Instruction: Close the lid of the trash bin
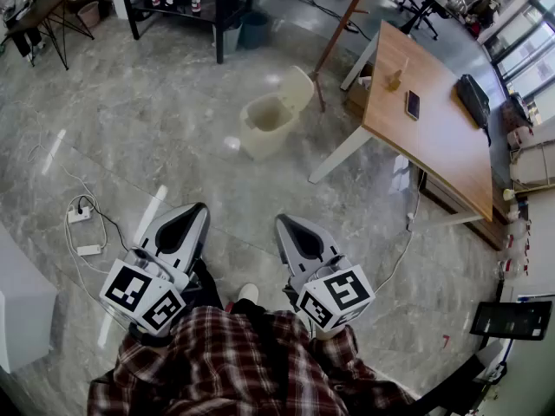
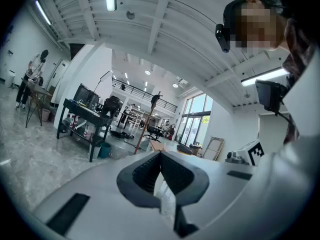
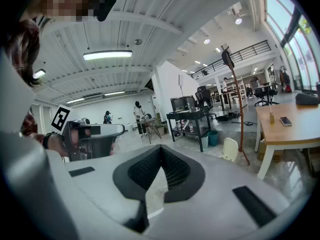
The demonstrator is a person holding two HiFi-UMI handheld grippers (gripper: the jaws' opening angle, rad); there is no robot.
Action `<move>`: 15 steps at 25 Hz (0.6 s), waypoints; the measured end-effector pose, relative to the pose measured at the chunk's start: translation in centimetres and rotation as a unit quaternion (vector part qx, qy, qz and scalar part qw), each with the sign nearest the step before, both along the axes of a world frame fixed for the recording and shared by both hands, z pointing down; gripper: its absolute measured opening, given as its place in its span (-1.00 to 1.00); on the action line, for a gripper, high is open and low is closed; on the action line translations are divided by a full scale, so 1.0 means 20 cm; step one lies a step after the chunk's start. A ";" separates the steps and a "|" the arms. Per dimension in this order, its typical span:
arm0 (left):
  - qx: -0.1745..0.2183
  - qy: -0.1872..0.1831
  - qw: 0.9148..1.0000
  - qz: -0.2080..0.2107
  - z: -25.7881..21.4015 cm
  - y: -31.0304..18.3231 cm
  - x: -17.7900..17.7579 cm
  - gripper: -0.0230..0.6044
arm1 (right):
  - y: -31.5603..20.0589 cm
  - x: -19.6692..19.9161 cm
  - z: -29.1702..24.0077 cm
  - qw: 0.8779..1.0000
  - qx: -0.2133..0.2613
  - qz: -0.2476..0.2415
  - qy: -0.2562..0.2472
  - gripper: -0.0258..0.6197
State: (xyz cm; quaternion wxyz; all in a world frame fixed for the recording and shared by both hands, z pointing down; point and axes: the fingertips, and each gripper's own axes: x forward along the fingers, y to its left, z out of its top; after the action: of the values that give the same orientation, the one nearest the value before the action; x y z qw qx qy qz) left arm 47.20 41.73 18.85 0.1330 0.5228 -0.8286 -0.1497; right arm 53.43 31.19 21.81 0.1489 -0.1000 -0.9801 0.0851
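The trash bin (image 1: 269, 121) is shown on the floor (image 1: 147, 120) at 12 o'clock, its lid (image 1: 297, 87) raised — well apart from the left tongs (image 1: 196, 212) and right tongs (image 1: 284, 224), both held closed and empty — presumably awaiting approach.

Prob. office/lab w/ wood table (image 1: 434, 146), equipment rack (image 1: 217, 16).

Red-and-white plaid shirt (image 1: 251, 367)

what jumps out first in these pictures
The cream trash bin stands mid-floor with its lid tipped up, open. Low in the head view the left gripper and right gripper point toward it, both shut and empty. A wooden table stands at the right.
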 end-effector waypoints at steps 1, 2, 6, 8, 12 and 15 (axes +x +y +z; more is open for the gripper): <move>-0.002 0.000 1.000 0.002 0.00 0.02 -0.07 -0.89 | 0.03 -0.08 0.00 1.000 0.000 0.000 0.001 -0.88; -0.003 -0.001 1.000 0.005 0.01 0.04 -0.14 -0.89 | 0.05 -0.15 0.01 1.000 0.000 0.001 0.002 -0.88; -0.003 -0.006 1.000 0.015 0.00 0.15 -0.44 -0.89 | 0.16 -0.48 -0.01 1.000 0.005 0.009 -0.006 -0.88; 0.004 -0.009 1.000 0.013 -0.03 0.24 -0.61 -0.89 | 0.22 -0.65 -0.04 1.000 0.003 0.018 -0.014 -0.88; 0.012 -0.021 1.000 0.013 -0.07 0.41 -0.91 -0.89 | 0.31 -0.92 -0.08 0.999 0.001 0.039 -0.030 -0.88; 0.014 -0.021 1.000 0.013 -0.05 0.53 -1.08 -0.89 | 0.38 -1.07 -0.05 0.998 0.001 0.052 -0.029 -0.88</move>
State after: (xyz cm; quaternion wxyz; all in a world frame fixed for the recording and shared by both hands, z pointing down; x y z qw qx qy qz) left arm 25.68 52.42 17.92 0.1096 0.5385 -0.8221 -0.1486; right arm 32.04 38.88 20.80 0.1161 -0.0508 -0.9879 0.0893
